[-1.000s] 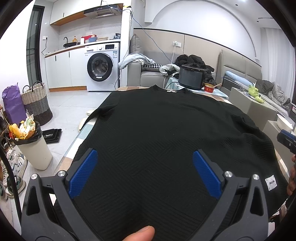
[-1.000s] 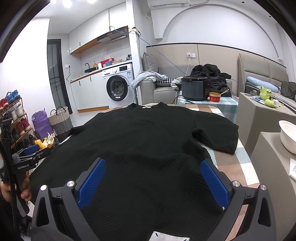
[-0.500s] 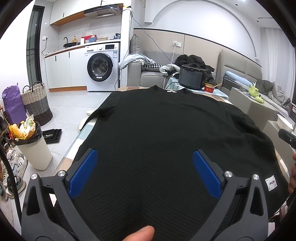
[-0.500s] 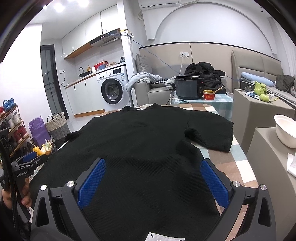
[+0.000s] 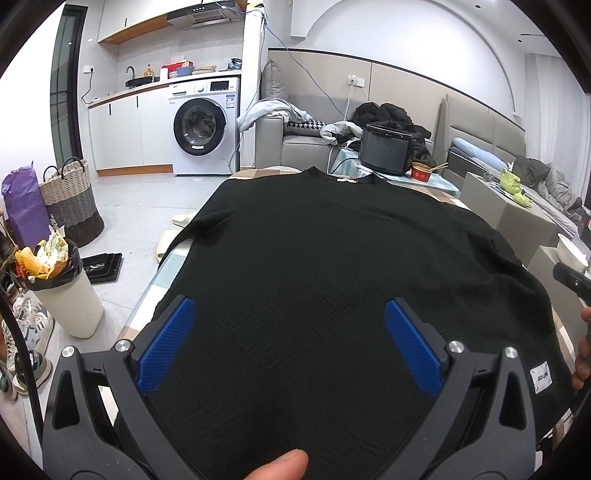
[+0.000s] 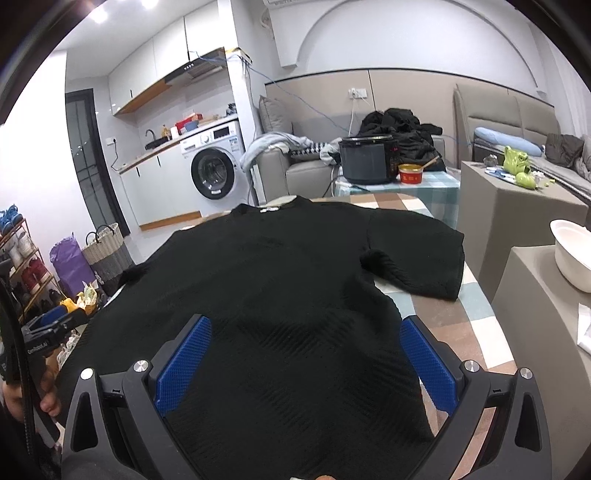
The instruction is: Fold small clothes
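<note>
The black sweater lies flat on the checked table, collar away and hem nearest both grippers. The left gripper and right gripper hover spread wide, holding nothing. The right sleeve lies nearer the right gripper.

White walls and a pale tiled floor frame a kitchen corner, where a washing machine sits under the counter. A grey sofa piled with clothes lines the beige-panelled wall; ceiling spotlights glow.

Black knit tee spread flat
</note>
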A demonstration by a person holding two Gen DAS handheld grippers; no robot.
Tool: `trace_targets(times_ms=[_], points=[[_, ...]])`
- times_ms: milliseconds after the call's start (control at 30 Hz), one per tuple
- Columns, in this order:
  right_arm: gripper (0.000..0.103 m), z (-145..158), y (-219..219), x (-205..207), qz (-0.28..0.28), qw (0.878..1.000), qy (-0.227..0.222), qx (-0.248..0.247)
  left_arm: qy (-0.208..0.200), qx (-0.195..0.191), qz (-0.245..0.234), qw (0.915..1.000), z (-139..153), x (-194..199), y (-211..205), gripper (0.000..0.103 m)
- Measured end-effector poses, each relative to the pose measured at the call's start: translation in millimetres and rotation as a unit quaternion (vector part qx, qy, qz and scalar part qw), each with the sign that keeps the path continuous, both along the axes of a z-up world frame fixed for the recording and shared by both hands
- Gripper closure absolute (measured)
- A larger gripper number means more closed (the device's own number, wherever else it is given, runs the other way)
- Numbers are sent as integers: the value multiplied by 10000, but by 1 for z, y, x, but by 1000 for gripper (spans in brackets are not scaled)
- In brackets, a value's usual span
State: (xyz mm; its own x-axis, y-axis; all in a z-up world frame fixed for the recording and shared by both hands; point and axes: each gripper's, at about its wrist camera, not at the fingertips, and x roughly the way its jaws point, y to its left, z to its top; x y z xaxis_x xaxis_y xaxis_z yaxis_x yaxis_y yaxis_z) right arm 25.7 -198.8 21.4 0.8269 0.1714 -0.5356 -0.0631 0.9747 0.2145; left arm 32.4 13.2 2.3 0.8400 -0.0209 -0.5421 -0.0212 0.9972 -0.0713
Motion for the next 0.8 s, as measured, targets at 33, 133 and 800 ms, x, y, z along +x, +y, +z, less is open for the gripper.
trace_targets(times_ms=[33,133,800], points=[[0,0,-2,4,-6,10000,51,34,3,-2,-7,10000,1,3,1,1],[0,-2,-9,16,-105,9994,251,226,18,-10,9,10000,7,15,6,1],[16,-36,-121,129,-1688,9681,1568,983,338,-72,102,9993,9,125,15,1]])
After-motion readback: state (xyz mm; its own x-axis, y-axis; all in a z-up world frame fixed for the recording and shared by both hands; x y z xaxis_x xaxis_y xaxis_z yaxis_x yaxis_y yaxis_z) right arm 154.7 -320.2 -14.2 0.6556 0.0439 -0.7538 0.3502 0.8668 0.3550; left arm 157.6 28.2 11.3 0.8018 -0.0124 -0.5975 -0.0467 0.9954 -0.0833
